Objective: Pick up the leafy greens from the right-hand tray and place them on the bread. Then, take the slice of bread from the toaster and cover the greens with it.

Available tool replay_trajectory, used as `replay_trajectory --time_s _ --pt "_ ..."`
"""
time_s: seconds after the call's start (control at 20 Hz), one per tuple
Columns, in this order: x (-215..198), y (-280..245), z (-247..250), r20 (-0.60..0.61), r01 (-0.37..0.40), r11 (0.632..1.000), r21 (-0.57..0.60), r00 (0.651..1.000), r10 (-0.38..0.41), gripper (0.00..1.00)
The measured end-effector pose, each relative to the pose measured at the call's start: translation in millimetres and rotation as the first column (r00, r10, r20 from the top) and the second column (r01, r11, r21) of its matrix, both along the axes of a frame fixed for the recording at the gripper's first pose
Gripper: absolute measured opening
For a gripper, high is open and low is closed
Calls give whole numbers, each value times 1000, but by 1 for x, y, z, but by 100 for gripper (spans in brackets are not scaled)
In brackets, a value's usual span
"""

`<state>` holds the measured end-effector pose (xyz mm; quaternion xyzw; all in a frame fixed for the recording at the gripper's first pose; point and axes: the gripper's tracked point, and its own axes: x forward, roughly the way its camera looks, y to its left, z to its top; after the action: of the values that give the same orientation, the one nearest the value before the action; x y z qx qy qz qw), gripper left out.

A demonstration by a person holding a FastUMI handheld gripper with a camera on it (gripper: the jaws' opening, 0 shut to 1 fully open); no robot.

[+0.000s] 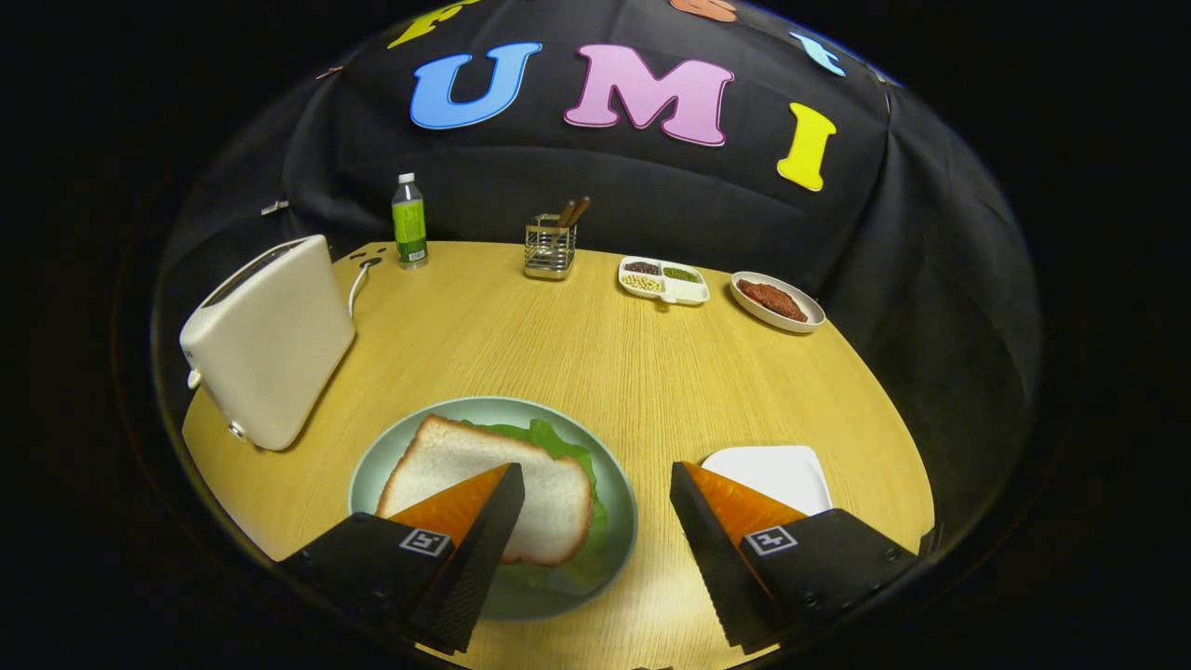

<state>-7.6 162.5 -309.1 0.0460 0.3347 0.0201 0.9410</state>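
From my seat I can read no writing: the bottle (pixel 408 221) at the back of the table (pixel 577 354) wears a green label, but its print is too small to make out. The table is round, with a pale wood grain. On its left stands a smooth cream toaster (pixel 270 340), boxy with rounded corners, its cord trailing behind. Near the back sit a wire-mesh holder (pixel 549 247) with brown sticks in it, a white divided dish (pixel 664 280) of small grains, and an oval white dish (pixel 778 301) holding something reddish brown.

Just ahead of the fingers lies a round pale-green plate (pixel 614 484). On it a slice of bread (pixel 484 484), white crumb with a tan crust, rests on top of the leafy greens (pixel 549 437), whose frilled edges peek out around it. A flat white tray (pixel 772 475) lies to the right of the plate.

The gripper (pixel 595 521) hangs wide open, holding nothing; its left finger overlaps the bread in my view, though I cannot say whether it touches.
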Motion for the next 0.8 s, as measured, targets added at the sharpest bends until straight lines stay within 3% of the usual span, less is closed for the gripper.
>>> replay_trajectory --time_s 0.45,0.8 --pt "16 -22 101 159 -48 999 15 986 45 98" --pt "14 -27 177 305 -160 987 -28 938 161 98"
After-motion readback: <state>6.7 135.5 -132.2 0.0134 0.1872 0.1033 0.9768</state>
